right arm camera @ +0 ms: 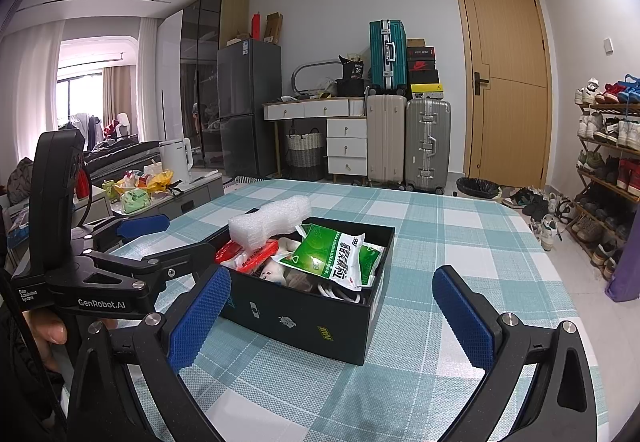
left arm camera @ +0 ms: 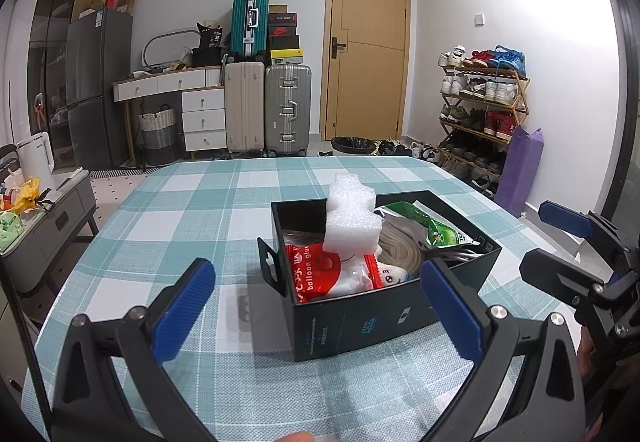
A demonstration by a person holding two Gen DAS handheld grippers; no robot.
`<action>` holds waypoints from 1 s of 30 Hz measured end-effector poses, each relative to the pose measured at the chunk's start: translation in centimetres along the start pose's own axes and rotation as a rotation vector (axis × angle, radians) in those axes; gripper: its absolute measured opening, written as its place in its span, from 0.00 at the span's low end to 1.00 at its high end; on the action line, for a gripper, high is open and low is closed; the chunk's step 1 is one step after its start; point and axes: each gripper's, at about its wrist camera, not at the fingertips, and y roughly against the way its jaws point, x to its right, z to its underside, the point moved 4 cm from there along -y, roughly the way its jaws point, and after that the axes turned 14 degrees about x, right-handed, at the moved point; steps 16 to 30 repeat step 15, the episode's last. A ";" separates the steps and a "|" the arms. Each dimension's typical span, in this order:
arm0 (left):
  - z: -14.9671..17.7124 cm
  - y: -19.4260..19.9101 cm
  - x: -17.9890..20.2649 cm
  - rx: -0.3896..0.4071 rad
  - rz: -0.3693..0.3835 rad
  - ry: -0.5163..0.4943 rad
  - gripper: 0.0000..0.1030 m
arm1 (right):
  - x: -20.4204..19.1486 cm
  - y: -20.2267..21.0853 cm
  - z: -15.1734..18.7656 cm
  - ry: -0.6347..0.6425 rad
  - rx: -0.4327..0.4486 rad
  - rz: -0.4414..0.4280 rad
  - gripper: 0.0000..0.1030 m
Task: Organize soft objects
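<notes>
A black open box point(left arm camera: 372, 318) point(right arm camera: 304, 316) stands on the checked tablecloth. It holds a white foam piece point(left arm camera: 352, 218) point(right arm camera: 272, 220) sticking up over the rim, a red balloon-glue packet point(left arm camera: 320, 274) point(right arm camera: 244, 252), a green and white pouch point(left arm camera: 436, 230) point(right arm camera: 336, 254), a small plush doll point(left arm camera: 394, 272) and white cable point(right arm camera: 340, 292). My left gripper point(left arm camera: 320, 306) is open and empty just in front of the box. My right gripper point(right arm camera: 332, 316) is open and empty, close before the box; it also shows at the right in the left wrist view point(left arm camera: 560, 242).
The table point(left arm camera: 192, 202) point(right arm camera: 460, 242) carries only the box. Beyond it stand suitcases point(left arm camera: 266, 106), a wooden door point(left arm camera: 368, 42), a shoe rack point(left arm camera: 484, 110), a fridge point(left arm camera: 96, 82) and a low cabinet with clutter point(left arm camera: 36, 218).
</notes>
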 end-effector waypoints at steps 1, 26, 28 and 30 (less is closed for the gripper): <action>0.0 0.1 0.0 0.000 0.000 0.001 1.00 | 0.0 0.0 0.0 0.000 -0.001 0.000 1.00; 0.0 0.3 0.0 0.006 0.000 -0.009 1.00 | 0.0 0.0 0.0 0.000 0.000 0.001 1.00; 0.0 0.3 0.0 0.006 0.000 -0.009 1.00 | 0.0 0.0 0.0 0.000 0.000 0.001 1.00; 0.0 0.3 0.0 0.006 0.000 -0.009 1.00 | 0.0 0.0 0.0 0.000 0.000 0.001 1.00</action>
